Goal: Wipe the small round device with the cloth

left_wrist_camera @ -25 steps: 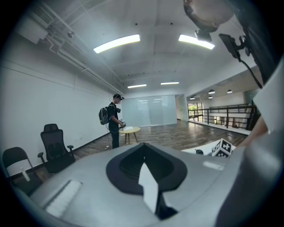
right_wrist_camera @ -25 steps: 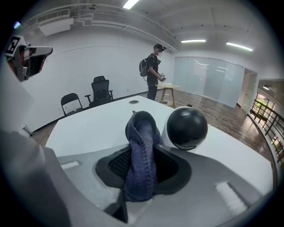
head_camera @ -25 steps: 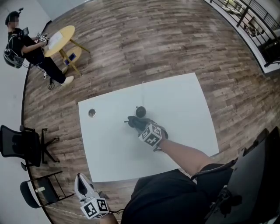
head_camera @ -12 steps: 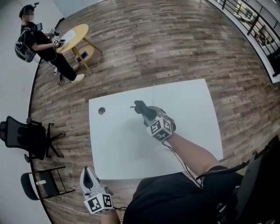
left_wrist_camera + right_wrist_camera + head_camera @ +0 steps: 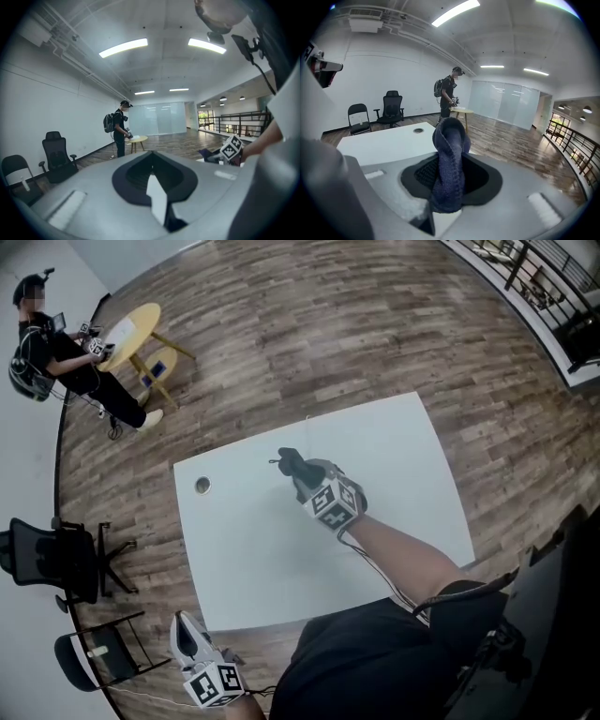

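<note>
My right gripper [image 5: 302, 476] is shut on a dark blue cloth [image 5: 290, 463] and holds it above the middle of the white table [image 5: 403, 474]. In the right gripper view the cloth [image 5: 450, 159] stands up folded between the jaws of the right gripper [image 5: 450, 185]. The small black round device does not show; the cloth and gripper cover its place, and a thin cable [image 5: 307, 432] runs toward it from the far edge. My left gripper [image 5: 185, 634] hangs off the table's near left corner. Its jaws [image 5: 154, 187] are together with nothing in them.
A round silver ring [image 5: 202, 486] is set in the table's left part. To the far left a person [image 5: 56, 357] stands by a small yellow table [image 5: 127, 326]. A black office chair [image 5: 47, 559] and a folding chair [image 5: 94, 652] stand left of the table.
My right gripper has lifted off the table with the cloth and moved a little toward the far side. The black round device seen beside the cloth a second ago no longer shows.
</note>
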`<state>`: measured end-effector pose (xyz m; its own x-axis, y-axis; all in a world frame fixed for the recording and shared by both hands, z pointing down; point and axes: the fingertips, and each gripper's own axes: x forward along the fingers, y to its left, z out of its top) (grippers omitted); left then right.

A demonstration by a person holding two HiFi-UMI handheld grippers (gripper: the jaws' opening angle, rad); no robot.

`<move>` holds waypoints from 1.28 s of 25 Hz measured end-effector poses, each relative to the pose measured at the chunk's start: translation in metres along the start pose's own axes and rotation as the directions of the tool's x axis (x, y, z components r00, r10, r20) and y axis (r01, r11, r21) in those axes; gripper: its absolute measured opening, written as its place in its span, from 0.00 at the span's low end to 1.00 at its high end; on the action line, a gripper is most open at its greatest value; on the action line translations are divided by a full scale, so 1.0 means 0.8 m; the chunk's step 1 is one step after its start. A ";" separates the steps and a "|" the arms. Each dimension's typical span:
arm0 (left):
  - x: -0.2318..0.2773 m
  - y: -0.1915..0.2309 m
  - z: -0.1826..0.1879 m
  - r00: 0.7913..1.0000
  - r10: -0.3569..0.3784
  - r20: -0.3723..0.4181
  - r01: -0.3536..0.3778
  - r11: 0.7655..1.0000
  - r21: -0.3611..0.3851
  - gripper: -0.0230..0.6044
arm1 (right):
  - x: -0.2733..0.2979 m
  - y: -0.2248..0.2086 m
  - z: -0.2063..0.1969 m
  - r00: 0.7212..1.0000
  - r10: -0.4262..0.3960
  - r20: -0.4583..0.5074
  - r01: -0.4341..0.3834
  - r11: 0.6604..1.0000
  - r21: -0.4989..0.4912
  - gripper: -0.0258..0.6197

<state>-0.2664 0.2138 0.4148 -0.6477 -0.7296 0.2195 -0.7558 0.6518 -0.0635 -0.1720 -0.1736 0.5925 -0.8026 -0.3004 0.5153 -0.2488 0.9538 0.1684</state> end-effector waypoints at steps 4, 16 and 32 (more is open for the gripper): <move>0.001 -0.004 0.002 1.000 -0.008 0.002 0.008 1.000 0.009 0.04 | -0.002 -0.005 -0.004 1.000 -0.002 0.001 0.002 0.998 0.061 0.21; -0.002 -0.011 0.000 1.000 -0.025 -0.001 0.025 1.000 0.011 0.04 | -0.013 -0.023 -0.021 1.000 -0.025 -0.009 0.026 0.983 0.181 0.21; 0.002 -0.021 -0.003 0.997 -0.072 -0.022 0.073 0.997 0.034 0.04 | -0.024 -0.019 -0.084 0.993 -0.033 -0.117 0.058 0.976 0.212 0.21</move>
<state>-0.2544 0.2026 0.4186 -0.5893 -0.7699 0.2448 -0.8037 0.5896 -0.0804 -0.1163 -0.1830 0.6365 -0.7252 -0.3308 0.6039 -0.4041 0.9146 0.0158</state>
